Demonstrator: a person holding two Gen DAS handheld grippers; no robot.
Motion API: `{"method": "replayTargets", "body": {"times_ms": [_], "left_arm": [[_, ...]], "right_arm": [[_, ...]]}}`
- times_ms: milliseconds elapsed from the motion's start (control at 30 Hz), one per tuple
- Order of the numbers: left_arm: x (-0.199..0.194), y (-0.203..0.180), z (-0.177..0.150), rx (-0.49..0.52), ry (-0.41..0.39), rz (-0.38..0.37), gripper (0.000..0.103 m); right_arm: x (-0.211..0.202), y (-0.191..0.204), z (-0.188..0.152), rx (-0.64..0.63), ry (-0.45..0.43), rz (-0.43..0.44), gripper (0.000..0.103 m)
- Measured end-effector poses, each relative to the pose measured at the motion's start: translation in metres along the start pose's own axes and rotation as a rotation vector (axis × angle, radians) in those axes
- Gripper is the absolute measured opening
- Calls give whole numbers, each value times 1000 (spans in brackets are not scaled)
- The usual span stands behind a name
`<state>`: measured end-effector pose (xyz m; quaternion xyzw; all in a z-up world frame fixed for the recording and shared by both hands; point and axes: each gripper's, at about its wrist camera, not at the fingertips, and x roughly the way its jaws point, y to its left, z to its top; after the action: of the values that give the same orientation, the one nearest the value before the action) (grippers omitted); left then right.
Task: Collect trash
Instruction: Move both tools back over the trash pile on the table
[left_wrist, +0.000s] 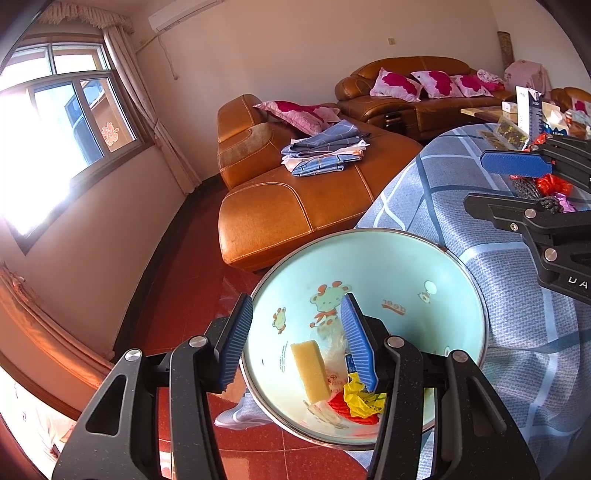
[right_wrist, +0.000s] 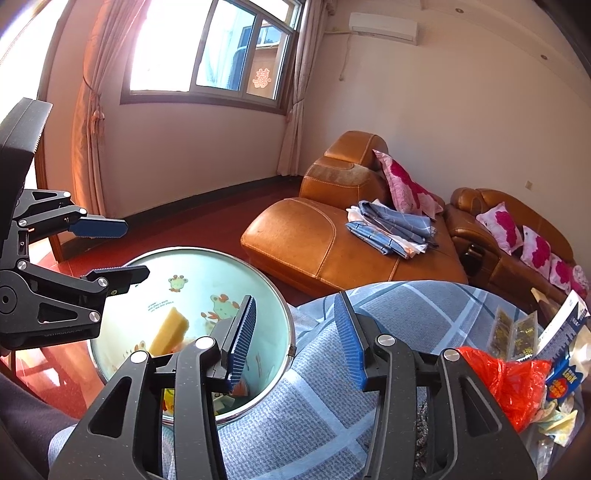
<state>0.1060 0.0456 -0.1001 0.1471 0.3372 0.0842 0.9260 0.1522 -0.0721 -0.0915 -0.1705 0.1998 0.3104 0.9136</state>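
Note:
A pale blue bin (left_wrist: 388, 266) (right_wrist: 207, 266) with cartoon prints leans against the edge of a table under a blue plaid cloth (right_wrist: 332, 406). Inside lie a yellow sponge (left_wrist: 310, 371) (right_wrist: 168, 332), a yellow wrapper (left_wrist: 360, 398) and a red scrap (left_wrist: 343, 408). My left gripper (left_wrist: 295, 306) (right_wrist: 136, 250) straddles the bin's near rim, one finger outside and one inside; I cannot tell whether the pads press on the wall. My right gripper (right_wrist: 295, 339) (left_wrist: 476, 181) is open and holds nothing, hovering over the cloth beside the rim. A red plastic bag (right_wrist: 513, 380) (left_wrist: 554, 182) lies to its right.
More litter sits at the table's right: snack packets (right_wrist: 513, 330), a blue and white box (right_wrist: 565, 325), a steel scourer (right_wrist: 421, 421). An orange leather sofa (left_wrist: 295, 199) with folded cloths (left_wrist: 325, 151) stands beyond on the red tile floor (left_wrist: 199, 266). A person's leg (right_wrist: 22, 413) is at the lower left.

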Motion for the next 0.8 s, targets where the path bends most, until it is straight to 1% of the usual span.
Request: {"method": "replayTargets", "body": {"times_ms": [167,233,267,300,367,433,533,567,633,700,800], "left_arm": [[-1,-1,1,1,-4,-3,50],[-3,-3,1,1,-8,-6,52],[-5,-3,2,0,-12,-9,54],[-6,-4,3,-3,-16,-17,56],[-11,-7,6,-3,-25,-34,56],[-14,-13,8,1,-36,-48,57],[-19,-24,10,-11,-41,-107,59],[-20,-29,11,-14,-42,-134,61],[-23,-42,14,-17,-45,-195,61],[-25,-60,16,4,-48,-241,62],[-30,-88,22,29,-54,-324,62]], "right_arm": [[-2,-3,0,14,-11,-22,46],[-5,-5,0,24,-19,-40,46],[-6,-6,0,30,-24,-60,46],[-10,-8,0,40,-31,-82,46],[-18,-13,-2,77,-42,-97,48],[-25,-20,-5,121,-34,-125,49],[-43,-31,-12,177,-30,-166,51],[-50,-34,-15,188,-29,-185,53],[-69,-43,-23,207,-22,-211,55],[-88,-52,-32,225,-13,-264,56],[-114,-74,-52,296,14,-336,59]]}}
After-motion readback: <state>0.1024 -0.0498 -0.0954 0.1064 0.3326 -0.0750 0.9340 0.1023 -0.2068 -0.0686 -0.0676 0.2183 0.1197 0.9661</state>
